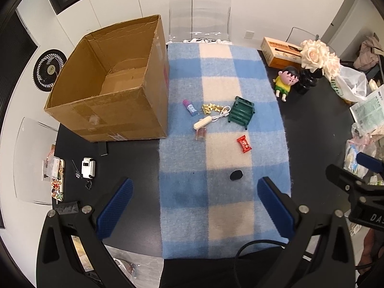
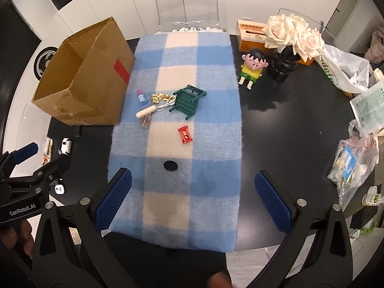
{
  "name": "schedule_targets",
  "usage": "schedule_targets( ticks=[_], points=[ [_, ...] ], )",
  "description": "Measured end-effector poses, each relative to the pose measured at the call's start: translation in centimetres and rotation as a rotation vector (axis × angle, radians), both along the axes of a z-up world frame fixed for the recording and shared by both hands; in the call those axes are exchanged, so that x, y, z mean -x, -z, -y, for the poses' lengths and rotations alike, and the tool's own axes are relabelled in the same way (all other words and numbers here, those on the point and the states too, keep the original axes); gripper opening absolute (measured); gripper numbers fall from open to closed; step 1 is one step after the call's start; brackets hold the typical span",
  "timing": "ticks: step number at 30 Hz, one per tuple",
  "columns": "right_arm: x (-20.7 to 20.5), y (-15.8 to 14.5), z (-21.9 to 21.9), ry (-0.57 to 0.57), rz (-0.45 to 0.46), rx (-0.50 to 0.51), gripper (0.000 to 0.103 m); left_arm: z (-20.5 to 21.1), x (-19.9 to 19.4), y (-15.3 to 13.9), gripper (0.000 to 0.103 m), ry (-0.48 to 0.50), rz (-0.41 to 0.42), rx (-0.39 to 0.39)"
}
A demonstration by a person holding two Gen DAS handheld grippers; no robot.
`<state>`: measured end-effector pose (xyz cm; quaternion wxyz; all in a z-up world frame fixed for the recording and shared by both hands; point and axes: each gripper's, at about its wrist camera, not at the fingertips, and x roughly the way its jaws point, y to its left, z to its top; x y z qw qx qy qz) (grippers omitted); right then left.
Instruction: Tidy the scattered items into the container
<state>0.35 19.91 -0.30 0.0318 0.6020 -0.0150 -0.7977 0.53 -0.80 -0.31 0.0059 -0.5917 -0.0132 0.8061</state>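
Note:
An open cardboard box (image 1: 108, 84) (image 2: 81, 84) stands at the left of a blue-and-cream checked cloth (image 1: 223, 204) (image 2: 192, 192). Scattered on the cloth lie a green toy stool (image 1: 241, 112) (image 2: 188, 100), a white cable with plug (image 1: 211, 118) (image 2: 153, 110), gold clips (image 1: 210, 109) (image 2: 159, 96), a small pink-capped tube (image 1: 189, 106) (image 2: 141, 96), a clear small item (image 1: 200, 133) (image 2: 145, 121), a red candy packet (image 1: 244, 144) (image 2: 185, 135) and a black round cap (image 1: 236, 175) (image 2: 171, 165). My left gripper (image 1: 194, 206) and right gripper (image 2: 192, 199) hover open above the cloth's near end, holding nothing.
A cartoon doll (image 2: 250, 68), black vase with cream roses (image 2: 288, 45), an orange box (image 2: 249, 36) and plastic bags (image 2: 352, 168) crowd the right of the black table (image 2: 288, 132). Small gadgets (image 1: 87, 168) lie at the left. A clear chair (image 1: 199, 16) stands behind.

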Motion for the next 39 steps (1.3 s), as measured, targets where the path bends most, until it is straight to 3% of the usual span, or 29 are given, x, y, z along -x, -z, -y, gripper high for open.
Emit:
schedule_targets(
  ticks=[16,39],
  points=[
    [0.06,0.12,0.07,0.02,0.006,-0.037,0.103,-0.07,-0.06,0.14,0.103,0.002,0.009,-0.007],
    [0.2,0.48,-0.47,0.028,0.012,-0.013,0.103,0.25,0.17,0.42,0.103,0.011,0.016,-0.021]
  ],
)
